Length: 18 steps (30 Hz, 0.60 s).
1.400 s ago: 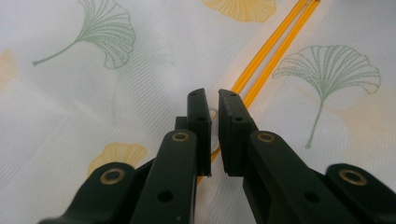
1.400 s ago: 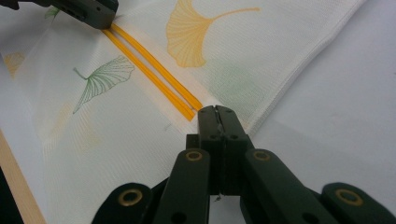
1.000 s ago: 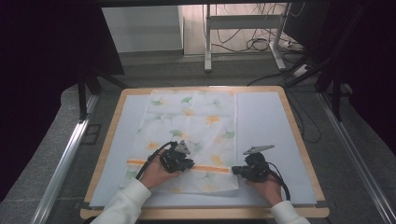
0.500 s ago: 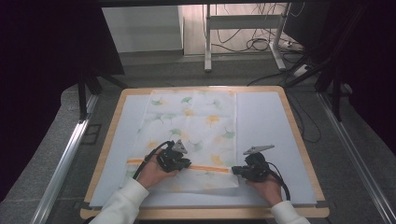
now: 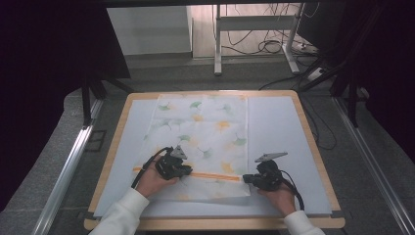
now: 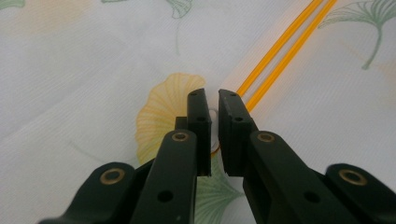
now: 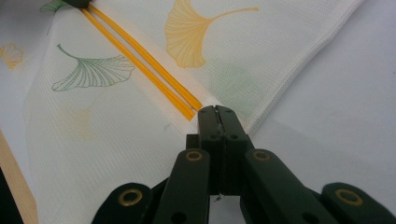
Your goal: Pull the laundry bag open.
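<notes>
We grip the leaf-print cloth with both sets of jaws.

Our right gripper has its jaws pressed together on the cloth edge, at the end of the orange stripe. Our left gripper has its jaws nearly together, pinching a small fold of cloth on the same stripe. The cloth lies flat along the middle of the tabletop, its near end between our hands.

No legible text, label, brand, number or sign on any surface in the high view or either gripper view.
</notes>
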Each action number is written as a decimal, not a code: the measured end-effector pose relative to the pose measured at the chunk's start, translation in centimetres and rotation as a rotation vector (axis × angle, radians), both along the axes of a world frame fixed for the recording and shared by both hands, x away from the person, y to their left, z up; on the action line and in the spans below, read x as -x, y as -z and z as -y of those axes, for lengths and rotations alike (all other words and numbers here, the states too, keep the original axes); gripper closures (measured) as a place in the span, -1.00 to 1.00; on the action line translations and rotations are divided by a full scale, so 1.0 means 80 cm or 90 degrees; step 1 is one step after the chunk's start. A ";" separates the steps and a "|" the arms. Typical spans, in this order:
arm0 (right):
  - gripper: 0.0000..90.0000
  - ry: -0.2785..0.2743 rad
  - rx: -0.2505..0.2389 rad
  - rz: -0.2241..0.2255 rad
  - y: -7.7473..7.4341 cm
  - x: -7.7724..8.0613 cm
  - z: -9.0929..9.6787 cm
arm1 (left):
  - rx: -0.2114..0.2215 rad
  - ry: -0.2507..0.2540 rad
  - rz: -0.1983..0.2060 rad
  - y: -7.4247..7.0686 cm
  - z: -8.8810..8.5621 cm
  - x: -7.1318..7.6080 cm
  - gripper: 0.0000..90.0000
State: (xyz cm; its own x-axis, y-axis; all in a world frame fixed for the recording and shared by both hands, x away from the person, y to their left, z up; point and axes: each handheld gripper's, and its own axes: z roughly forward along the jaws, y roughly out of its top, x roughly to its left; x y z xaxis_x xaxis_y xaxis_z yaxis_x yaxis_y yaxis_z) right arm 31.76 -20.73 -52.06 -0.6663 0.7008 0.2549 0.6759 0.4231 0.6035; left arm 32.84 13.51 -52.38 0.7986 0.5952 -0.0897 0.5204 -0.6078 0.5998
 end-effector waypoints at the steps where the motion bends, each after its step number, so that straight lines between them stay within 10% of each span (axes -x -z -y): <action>1: 0.99 0.000 0.000 0.000 0.000 0.000 0.000 | 0.000 -0.001 0.001 0.000 -0.002 0.000 0.88; 18: 0.99 0.000 0.000 0.003 0.000 0.000 0.000 | 0.000 -0.027 -0.006 0.001 -0.029 0.000 0.88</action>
State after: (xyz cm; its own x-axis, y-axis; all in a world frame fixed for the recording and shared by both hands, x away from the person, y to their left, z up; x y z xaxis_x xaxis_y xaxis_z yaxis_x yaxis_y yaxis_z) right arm 31.74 -20.72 -52.08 -0.6673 0.7009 0.2519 0.6732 0.4230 0.6065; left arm 32.85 15.79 -52.43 0.7714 0.6289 -0.0977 0.5520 -0.5848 0.5944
